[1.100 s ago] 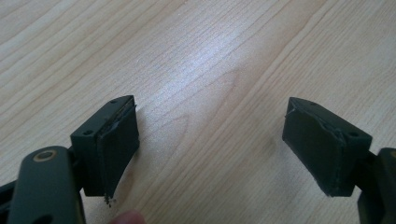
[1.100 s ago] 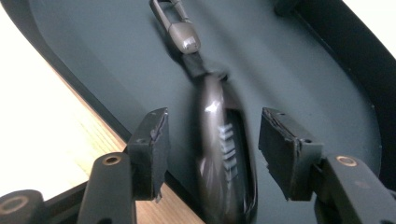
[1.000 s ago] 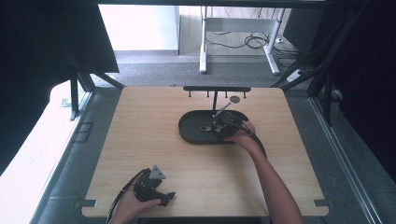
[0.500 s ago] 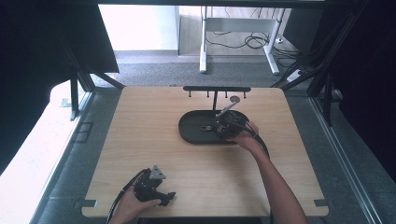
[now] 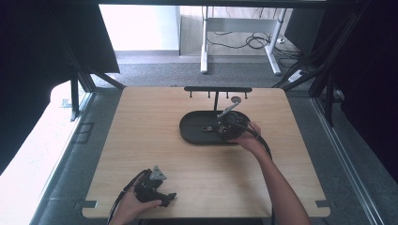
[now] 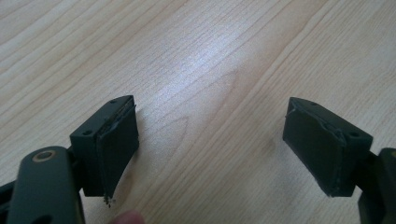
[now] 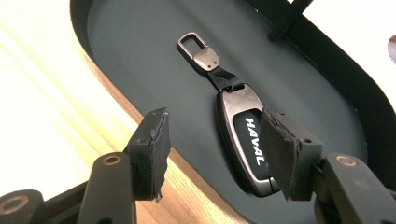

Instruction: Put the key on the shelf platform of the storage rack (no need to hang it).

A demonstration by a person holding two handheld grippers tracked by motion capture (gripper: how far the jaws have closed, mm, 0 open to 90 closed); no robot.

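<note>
Right gripper (image 7: 212, 154) hung low over the near rim of the tray (image 7: 140, 42), its jaws spread apart and gripping nothing, with the car key (image 7: 243, 140) lying partly between them and partly behind the right-hand pad. The key lay flat on the tray floor, its dark face with white lettering turned up, and a short strap led from it to a metal clip (image 7: 198, 46) resting farther in; this open, flat lie left both long sides free, which looked like the reason the jaws straddled it from above.

Seen from the high view, the right gripper (image 5: 228, 127) sat at the right end of the dark oval tray (image 5: 192, 133), which lay a little toward the far edge of the tabletop (image 5: 141, 154), right of its middle. A black rack with small hooks (image 5: 217, 89) rose on a post from the tray's far side, parallel to the far edge of the tabletop, probably the place a key would hang. A judgement only: the key was about to be picked up, not yet gripped.

Well apart, by the near edge toward the left corner, the left gripper (image 5: 159, 197) rested on bare wood, jaws likewise released and holding nothing (image 6: 212, 149), seemingly parked out of the way.
</note>
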